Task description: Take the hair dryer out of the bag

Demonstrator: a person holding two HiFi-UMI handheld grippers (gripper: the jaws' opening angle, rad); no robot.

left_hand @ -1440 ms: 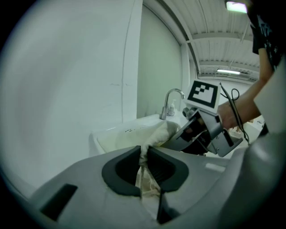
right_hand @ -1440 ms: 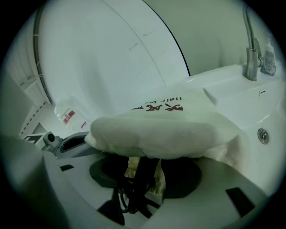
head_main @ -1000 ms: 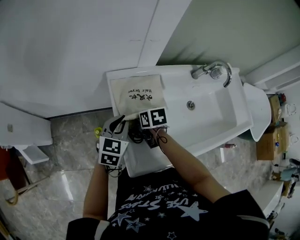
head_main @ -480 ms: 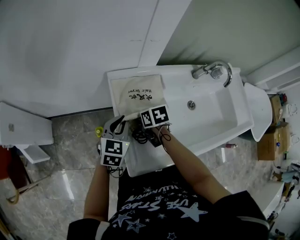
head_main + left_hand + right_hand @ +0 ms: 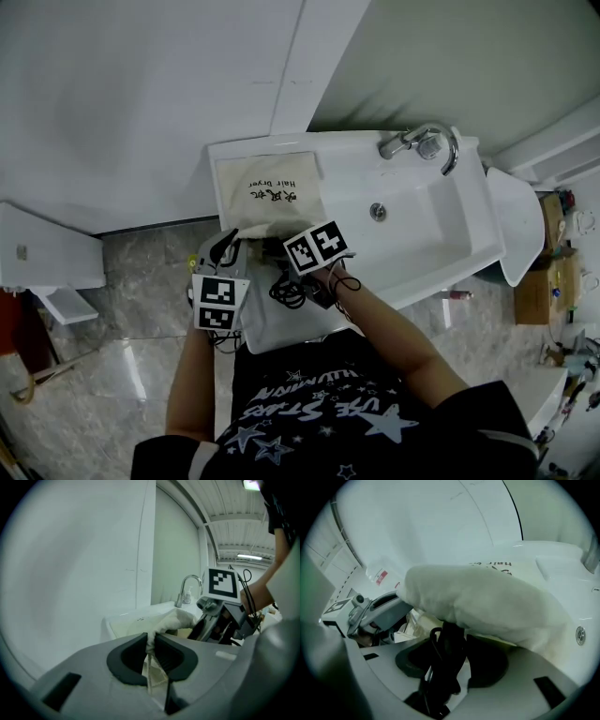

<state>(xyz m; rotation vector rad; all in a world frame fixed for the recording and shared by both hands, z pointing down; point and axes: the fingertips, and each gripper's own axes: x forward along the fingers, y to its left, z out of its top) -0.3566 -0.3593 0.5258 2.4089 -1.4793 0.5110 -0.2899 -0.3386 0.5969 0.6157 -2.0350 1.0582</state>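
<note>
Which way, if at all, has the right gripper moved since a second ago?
Yes. Against the sink drain, the right gripper has drawn back from the bag toward the person, with the black hair dryer clamped in its jaws.

The cream cloth bag, lying on the white worktop left of the basin, bears small black print reading "Hair Dryer". Larger brush-written characters stand beside it, and both appear upside down in the head view. The person's black T-shirt shows white letters reading "USE STARS" among printed stars; the line above is too warped to read. Black-and-white square markers cover the cube on the left gripper and the cube on the right gripper. A small red-and-white label sits on the white wall, its print too small to read.
</note>
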